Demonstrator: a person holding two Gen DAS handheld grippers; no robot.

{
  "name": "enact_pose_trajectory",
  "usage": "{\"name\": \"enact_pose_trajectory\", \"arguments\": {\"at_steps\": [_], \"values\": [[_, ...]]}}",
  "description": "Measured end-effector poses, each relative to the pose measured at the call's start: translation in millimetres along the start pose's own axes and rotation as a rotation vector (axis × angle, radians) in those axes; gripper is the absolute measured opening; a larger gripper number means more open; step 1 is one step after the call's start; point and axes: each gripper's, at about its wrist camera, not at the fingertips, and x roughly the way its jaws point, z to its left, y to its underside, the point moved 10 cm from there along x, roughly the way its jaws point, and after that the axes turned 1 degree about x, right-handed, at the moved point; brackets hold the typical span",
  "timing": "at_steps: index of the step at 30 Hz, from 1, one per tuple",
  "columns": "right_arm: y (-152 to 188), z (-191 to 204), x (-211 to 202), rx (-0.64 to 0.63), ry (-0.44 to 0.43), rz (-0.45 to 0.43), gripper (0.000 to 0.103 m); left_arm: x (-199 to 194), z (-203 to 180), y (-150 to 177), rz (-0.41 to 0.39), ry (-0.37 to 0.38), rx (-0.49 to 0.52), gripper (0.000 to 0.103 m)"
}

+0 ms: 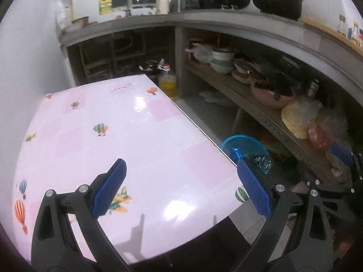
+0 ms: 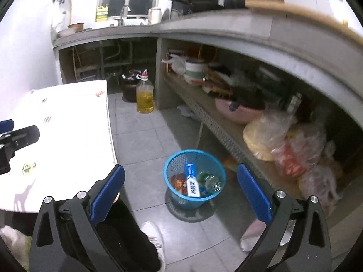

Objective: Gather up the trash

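Both claws stand spread wide with nothing between their blue pads. The left claw [image 1: 181, 185] hangs over the pink worktop [image 1: 90, 149], whose glossy cover is printed with balloons and little planes; the surface under and ahead of this claw carries no loose item that shows. Its right pad [image 1: 254, 190] reaches past the worktop's edge, and just beyond that pad sits the blue basket [image 1: 236, 140] on the floor, partly hidden by it.

The right claw [image 2: 181, 192] is over the grey tiled floor [image 2: 140, 136], and the blue basket [image 2: 174, 161] lies straight ahead, between the two pads and lower down. Inside the basket rest a white and blue tube [image 2: 191, 181], a clear bottle [image 2: 212, 182] and some red wrappers [image 2: 178, 182]. Left of this claw is the worktop [image 2: 68, 136], with part of the left claw over it at the frame's edge. Farther ahead stands a jug of yellow oil [image 2: 144, 96], beside a dark pot [image 2: 129, 86]. Right of the claw runs a low shelf [image 2: 217, 127] crowded with bowls and plastic bags. Below the claw, a person's white shoes [image 2: 154, 233] show on the tiles.
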Motion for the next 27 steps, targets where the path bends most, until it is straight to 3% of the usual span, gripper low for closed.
{"name": "enact_pose_trajectory", "arguments": {"at_steps": [3,6,14,19,27], "values": [[8.0,6.1,-11.3,-0.023,0.012,0.032,0.096,-12.6,8.7,10.2,0.006,0.007,-0.065,0.094],[20.6,7.7,-15.8,-0.011,-0.003,0.078,0.096,-17.8,20.7,22.6,0.029,-0.052,-0.102,0.094],[39.4,-3.6,-18.4,0.019,0.004,0.126,0.096,-10.4,22.3,51.4,0.116,-0.176,-0.041,0.094],[48.4,-11.9,-12.2,0.026,0.021,0.167,0.096,-8.1,17.9,60.6,0.147,-0.201,0.003,0.094],[47.6,-24.8,-7.4,0.043,0.039,0.178,0.096,-13.0,23.2,55.2,0.13,-0.233,-0.032,0.094]]}}
